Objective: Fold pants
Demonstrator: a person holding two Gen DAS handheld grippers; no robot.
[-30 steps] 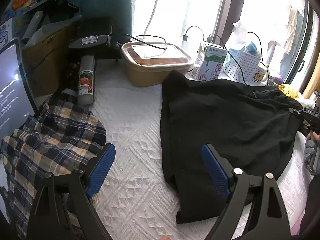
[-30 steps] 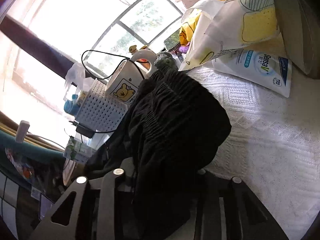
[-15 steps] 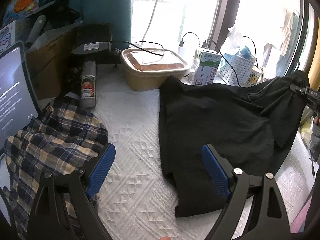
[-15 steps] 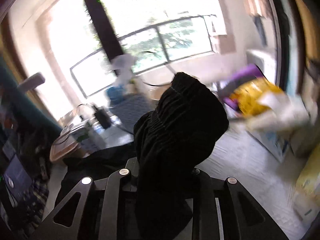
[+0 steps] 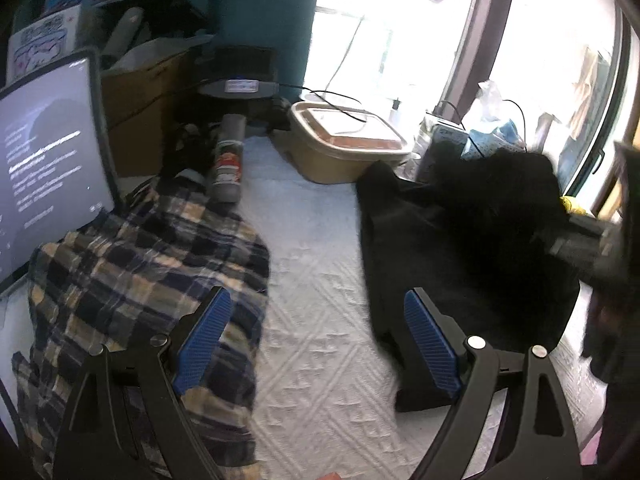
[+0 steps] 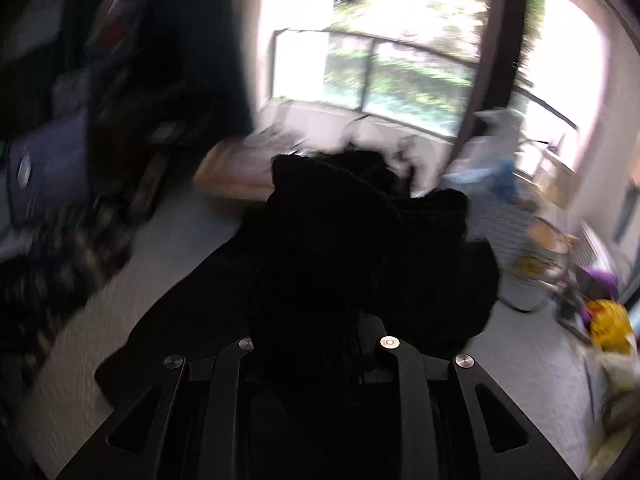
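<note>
Black pants (image 5: 460,248) lie on the white quilted cover (image 5: 320,280), right of centre in the left wrist view. Their far right end is lifted and carried leftward over the rest by my right gripper (image 5: 580,248), seen blurred at the right edge. In the right wrist view the black cloth (image 6: 340,240) is bunched between the narrow jaws and hides the pads; my right gripper (image 6: 316,344) is shut on it. My left gripper (image 5: 316,340) hovers open above the cover, with its blue pads (image 5: 204,336) apart. Its right pad is over the pants' near left corner.
Plaid pants (image 5: 140,280) lie at the left beside a lit tablet (image 5: 44,168). A spray can (image 5: 228,164), a tan lidded box (image 5: 344,148), cables and cartons line the window side. A white mug (image 6: 532,268) and a yellow bag (image 6: 608,324) sit at the right.
My right gripper has swung fast to the left and rolled upright, lifting the waistband end of the black pants over the rest. The left gripper drifted slightly and stayed open.
</note>
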